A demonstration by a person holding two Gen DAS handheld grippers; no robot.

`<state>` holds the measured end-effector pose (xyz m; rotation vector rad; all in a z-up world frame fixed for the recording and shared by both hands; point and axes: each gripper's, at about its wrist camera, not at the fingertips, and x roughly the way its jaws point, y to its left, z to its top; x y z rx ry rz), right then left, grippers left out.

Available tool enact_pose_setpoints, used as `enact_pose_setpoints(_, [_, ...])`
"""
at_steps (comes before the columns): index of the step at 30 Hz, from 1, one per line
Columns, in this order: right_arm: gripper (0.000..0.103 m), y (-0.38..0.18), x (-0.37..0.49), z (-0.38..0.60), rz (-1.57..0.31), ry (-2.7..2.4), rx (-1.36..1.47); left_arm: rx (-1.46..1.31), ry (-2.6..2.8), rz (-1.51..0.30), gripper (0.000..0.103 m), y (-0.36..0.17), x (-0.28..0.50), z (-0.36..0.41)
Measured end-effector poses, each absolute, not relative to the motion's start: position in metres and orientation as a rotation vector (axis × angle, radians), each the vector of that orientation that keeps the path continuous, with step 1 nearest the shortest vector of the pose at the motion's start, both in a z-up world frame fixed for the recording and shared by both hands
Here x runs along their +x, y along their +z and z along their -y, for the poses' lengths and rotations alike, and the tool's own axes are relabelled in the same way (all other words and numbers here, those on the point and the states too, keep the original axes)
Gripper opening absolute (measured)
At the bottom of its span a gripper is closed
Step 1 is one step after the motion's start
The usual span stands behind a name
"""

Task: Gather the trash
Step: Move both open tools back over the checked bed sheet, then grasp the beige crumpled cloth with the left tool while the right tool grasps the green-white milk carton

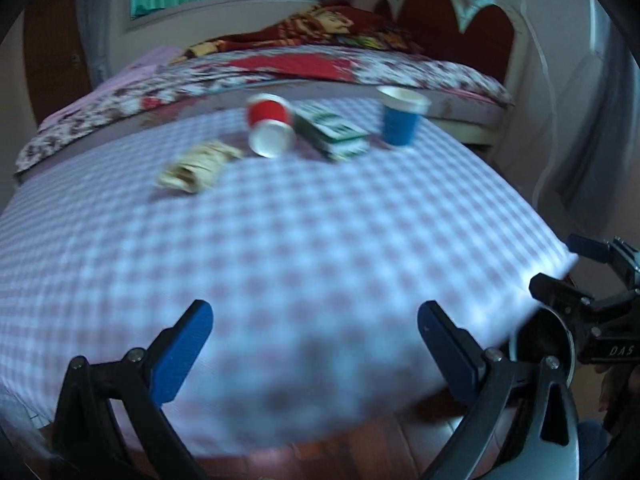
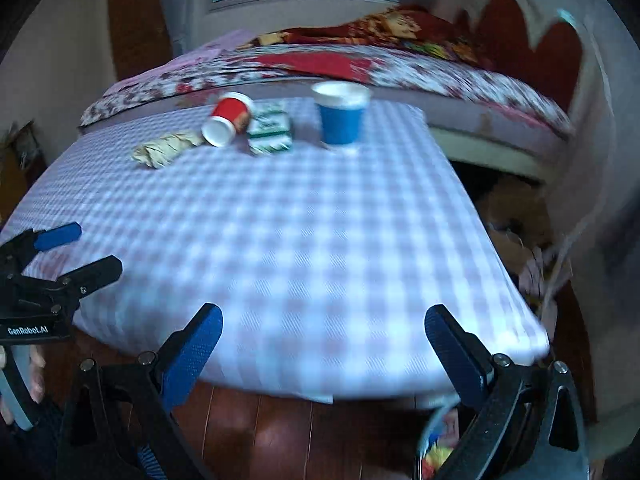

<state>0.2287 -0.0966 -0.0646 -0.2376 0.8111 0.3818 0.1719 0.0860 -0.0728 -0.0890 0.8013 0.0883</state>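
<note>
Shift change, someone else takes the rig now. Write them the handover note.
Left gripper: open, empty, at the near table edge.
Right gripper: open, empty, also at the near edge.
On the checkered table, far side, left to right: crumpled wrapper, red cup tipped on its side, green-and-white box, blue cup upright.
Done: nothing picked up.
Left: collect all four.

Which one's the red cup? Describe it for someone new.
On the checkered table, look at the far edge by the bed. The red cup lies tipped on its side, touching the green-and-white box; the blue cup stands upright.
</note>
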Motion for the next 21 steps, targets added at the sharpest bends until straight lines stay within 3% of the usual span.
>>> enact_pose_setpoints(8, [0.102,-0.062,0.299,0.021,-0.811,0.483,-0.262,-0.100,0.214,-0.800,0.102,-0.078,0.217,-0.158])
enact_pose_setpoints(21, [0.102,-0.081,0.387,-0.043,-0.857,0.480,-0.307,-0.148,0.243,-0.841,0.101,-0.091,0.298,-0.210])
